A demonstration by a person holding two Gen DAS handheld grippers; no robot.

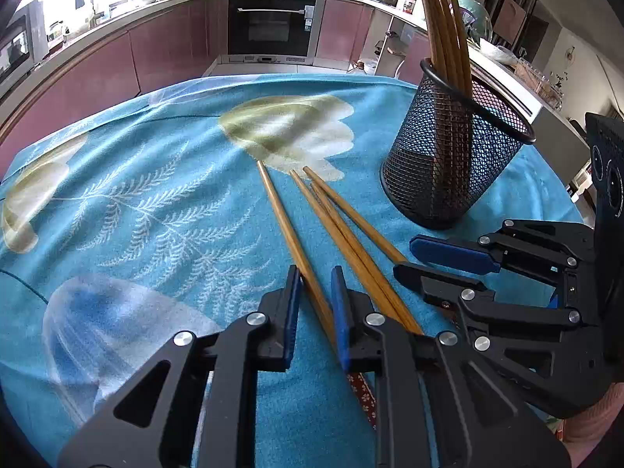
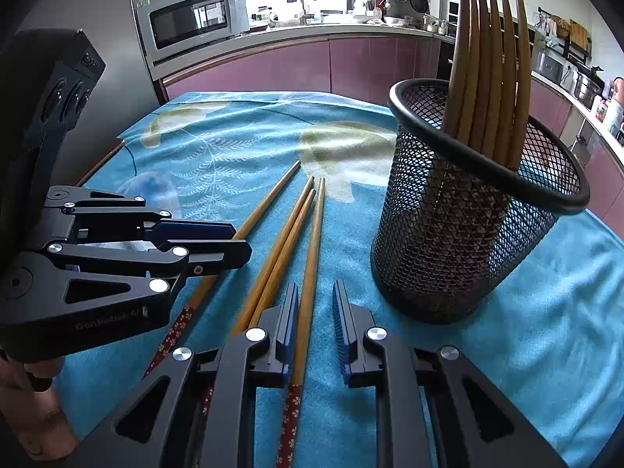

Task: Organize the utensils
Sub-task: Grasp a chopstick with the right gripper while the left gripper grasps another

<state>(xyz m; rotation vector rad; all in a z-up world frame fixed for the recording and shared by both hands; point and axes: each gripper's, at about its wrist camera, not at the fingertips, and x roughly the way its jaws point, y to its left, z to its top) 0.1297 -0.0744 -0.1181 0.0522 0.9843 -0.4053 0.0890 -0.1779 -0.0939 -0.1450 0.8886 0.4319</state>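
Several wooden chopsticks with red patterned ends lie on the blue cloth. My left gripper point(image 1: 316, 296) is open low over the cloth, its jaws astride the leftmost chopstick point(image 1: 288, 230). My right gripper point(image 2: 314, 312) is open with the rightmost chopstick point(image 2: 312, 257) between its jaws, against the left pad. Two more chopsticks point(image 2: 280, 249) lie between them. A black mesh holder point(image 2: 479, 210) with several upright chopsticks stands at the right; it also shows in the left wrist view point(image 1: 452, 148). Each gripper shows in the other's view: the right one point(image 1: 444, 261), the left one point(image 2: 234, 241).
The table is covered by a blue cloth point(image 1: 156, 179) with leaf and flower prints. Kitchen cabinets, an oven point(image 1: 273, 23) and a microwave point(image 2: 191, 19) stand beyond the table's far edge. The person's hands hold the gripper handles at the near corners.
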